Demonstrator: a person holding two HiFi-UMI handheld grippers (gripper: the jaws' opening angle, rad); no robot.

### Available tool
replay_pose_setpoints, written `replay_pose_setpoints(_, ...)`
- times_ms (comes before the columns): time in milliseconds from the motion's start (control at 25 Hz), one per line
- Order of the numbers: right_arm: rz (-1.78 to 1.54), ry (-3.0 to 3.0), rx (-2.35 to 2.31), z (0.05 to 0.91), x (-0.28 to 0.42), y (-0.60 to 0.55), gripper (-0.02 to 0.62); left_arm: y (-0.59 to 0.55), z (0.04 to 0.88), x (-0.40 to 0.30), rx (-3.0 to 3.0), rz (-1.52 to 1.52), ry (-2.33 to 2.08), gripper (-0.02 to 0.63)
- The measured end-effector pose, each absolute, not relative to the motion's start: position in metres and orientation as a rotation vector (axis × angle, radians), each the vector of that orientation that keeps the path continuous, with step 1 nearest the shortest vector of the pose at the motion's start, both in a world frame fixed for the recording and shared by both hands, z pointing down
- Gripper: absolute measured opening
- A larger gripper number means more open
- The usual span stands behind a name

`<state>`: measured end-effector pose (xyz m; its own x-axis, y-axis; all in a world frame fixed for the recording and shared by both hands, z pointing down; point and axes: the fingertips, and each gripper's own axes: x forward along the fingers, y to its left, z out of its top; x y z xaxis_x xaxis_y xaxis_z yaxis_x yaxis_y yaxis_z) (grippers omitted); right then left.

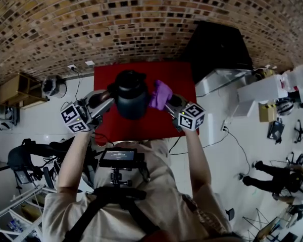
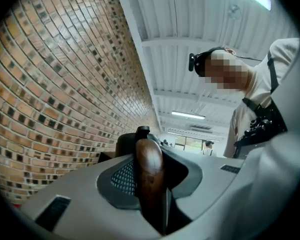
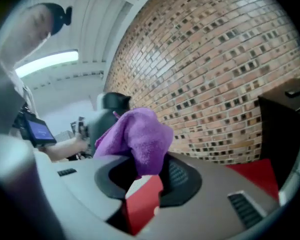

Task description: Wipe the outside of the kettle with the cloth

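A person stands over a red tabletop (image 1: 105, 75) with a two-jaw gripper in each hand, both raised to a black kettle (image 1: 131, 98) at the middle of the tabletop, closer to its far edge than its near one. The left gripper (image 1: 109, 97) is clamped tight on the kettle's brown wooden handle (image 2: 149, 173), which fills the narrow space between its jaws in the left gripper view. The right gripper (image 1: 168, 103) pinches a bunched purple cloth (image 1: 160, 95), its jaws closed on the fabric's lower folds. Seen from the head view, the cloth lies against the kettle's right side, opposite the handle. Whether the kettle's base rests on the tabletop or hangs just clear of it cannot be told. A brick wall (image 1: 141, 19) runs beyond the tabletop's far edge.
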<state>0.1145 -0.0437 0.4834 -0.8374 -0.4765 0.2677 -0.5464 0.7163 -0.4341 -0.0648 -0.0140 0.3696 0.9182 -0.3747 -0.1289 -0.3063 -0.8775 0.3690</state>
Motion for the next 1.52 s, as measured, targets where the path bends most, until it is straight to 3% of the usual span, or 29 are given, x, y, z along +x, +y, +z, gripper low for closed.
replay_pose_setpoints(240,0.971,-2.820,0.345,0.472,0.024,0.040,0.129,-0.047,0.400,-0.066,2.736,-0.077,-0.720,0.097)
replay_pose_setpoints(480,1.184,-2.603,0.334,0.520,-0.063,0.042,0.129,-0.052,0.410,-0.053,2.722,-0.035,-0.740,0.094)
replay_pose_setpoints(1000,1.214,-2.530,0.699,0.543,0.083,-0.020,0.127,-0.017,0.368,-0.075,2.739,-0.296,-0.520,0.097)
replay_pose_setpoints(1280,1.161,-2.730,0.566,0.533,0.048,-0.087,0.127,-0.001,0.351,-0.067,2.796,-0.343,-0.338,0.095)
replay_pose_setpoints(1520,1.413,-2.929,-0.101,0.507,0.012,-0.087,0.127,0.016,0.338,-0.062,2.797,-0.410,-0.191,0.094)
